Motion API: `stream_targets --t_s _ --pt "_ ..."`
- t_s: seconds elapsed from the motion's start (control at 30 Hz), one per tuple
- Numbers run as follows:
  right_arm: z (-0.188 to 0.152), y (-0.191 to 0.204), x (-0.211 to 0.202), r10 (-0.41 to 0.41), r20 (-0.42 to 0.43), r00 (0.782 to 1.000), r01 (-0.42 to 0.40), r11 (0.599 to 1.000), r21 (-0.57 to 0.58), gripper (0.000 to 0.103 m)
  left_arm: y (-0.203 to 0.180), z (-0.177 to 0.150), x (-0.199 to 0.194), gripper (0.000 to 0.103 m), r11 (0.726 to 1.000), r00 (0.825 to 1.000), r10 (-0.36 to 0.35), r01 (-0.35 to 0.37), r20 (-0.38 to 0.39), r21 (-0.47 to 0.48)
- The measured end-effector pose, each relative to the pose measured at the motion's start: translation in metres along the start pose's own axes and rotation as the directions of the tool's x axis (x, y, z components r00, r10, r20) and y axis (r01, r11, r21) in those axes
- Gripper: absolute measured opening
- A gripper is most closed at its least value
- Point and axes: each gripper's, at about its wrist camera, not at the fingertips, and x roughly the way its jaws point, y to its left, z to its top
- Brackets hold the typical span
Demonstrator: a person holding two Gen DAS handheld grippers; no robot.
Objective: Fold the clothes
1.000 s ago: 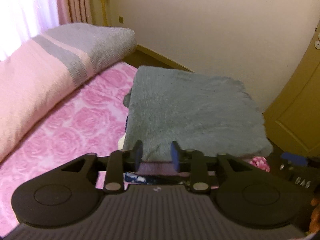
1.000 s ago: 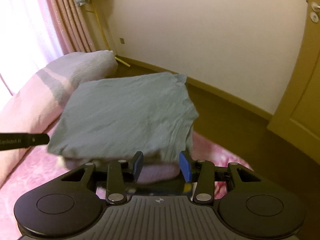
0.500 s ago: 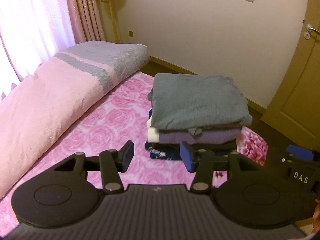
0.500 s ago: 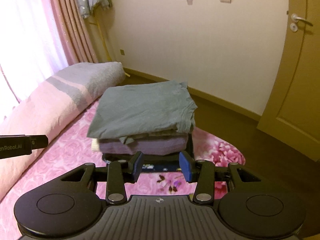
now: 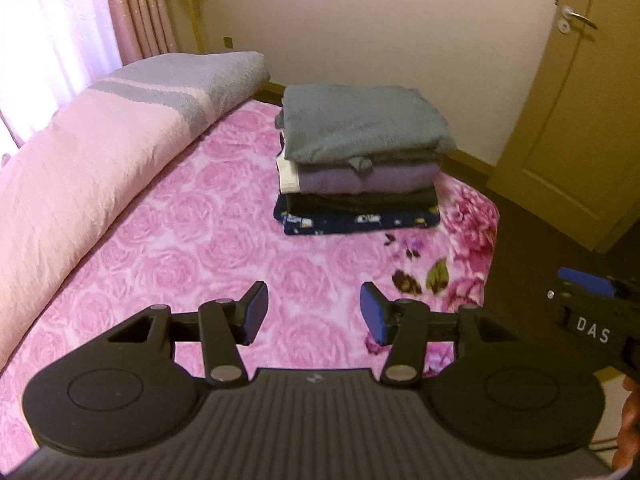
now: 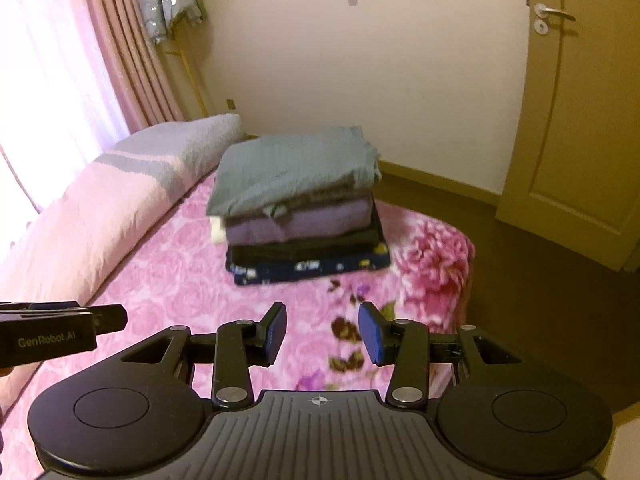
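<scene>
Both grippers hang over the bed with nothing between their blue pads. On the left gripper (image 5: 312,312) the jaws have just been opening and now stand wide apart above the pink rose-patterned bedspread (image 5: 200,240). The right gripper (image 6: 322,332) has its jaws parted too — somewhat less wide — over the same spread, where darker flowers and leaves are printed. Each tool shows at the edge of the other's view: the right one at the far right of the left wrist view, the left one at the far left of the right wrist view.

Farther along the bed, well apart from both tools, sits the stack of folded clothes (image 5: 360,168) — a grey-green piece on top, a lilac one under it, then a dark layer, and a navy patterned one at the bottom. Left of the stack lies a rolled pink and grey quilt (image 5: 100,152). Beyond are pink curtains (image 6: 120,52), a cream wall (image 6: 360,72), and a door (image 6: 580,120) at the right.
</scene>
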Motion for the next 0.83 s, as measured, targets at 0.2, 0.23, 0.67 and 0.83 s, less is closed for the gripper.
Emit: stream_targets --t_s 0.2,0.23,0.67,0.83 --pt "-0.013 0.000 -0.012 -0.004 -0.012 1.000 0.005 1.000 0.010 0.044 -0.004 -0.015 -0.007 0.047 1.000 1.000 -0.013 0.013 -0.006 0.008" --pt "-0.013 -0.001 -0.013 -0.004 -0.012 1.000 0.004 1.000 0.012 0.044 -0.004 -0.015 -0.008 0.047 1.000 1.000 -0.013 0.013 -0.007 0.008" --pt "-0.004 -0.017 -0.003 0.021 -0.039 0.999 -0.021 1.000 0.002 0.044 -0.020 -0.006 -0.006 0.047 1.000 0.999 0.022 -0.022 0.030 -0.015" --pt "0.008 -0.031 0.004 0.027 -0.044 0.999 -0.028 0.999 -0.019 0.044 -0.034 0.006 0.001 0.047 0.999 0.999 0.029 -0.029 0.027 -0.027"
